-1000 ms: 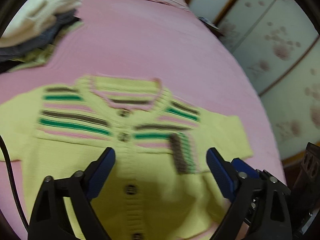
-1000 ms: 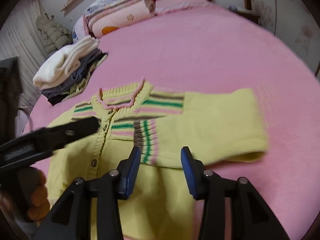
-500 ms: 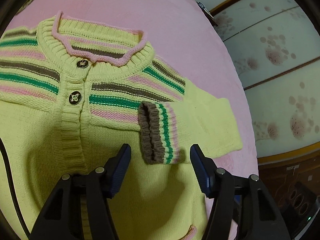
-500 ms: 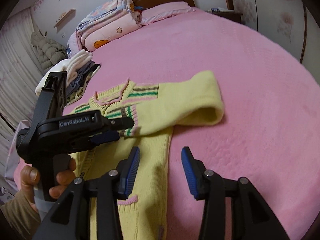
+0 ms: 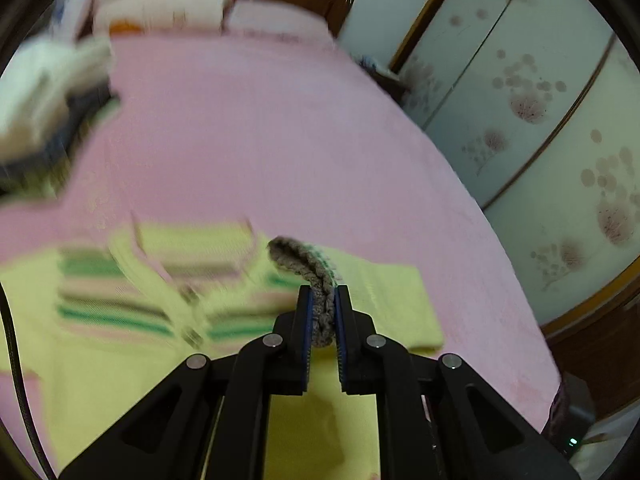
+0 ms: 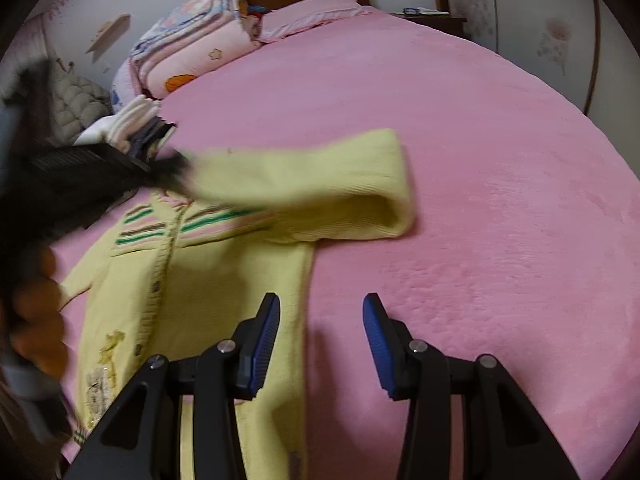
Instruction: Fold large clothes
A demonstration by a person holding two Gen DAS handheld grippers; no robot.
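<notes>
Cardigan (image 6: 224, 264), pale yellow knit with green, brown and pink chest stripes, lies buttoned and face up on the pink bed (image 6: 480, 200). One sleeve (image 6: 320, 184) is lifted across the chest, its grey-brown cuff (image 5: 316, 280) pinched in the left gripper (image 5: 322, 312). The right gripper (image 6: 320, 340) hangs spread over the hem edge, gripping nothing.
</notes>
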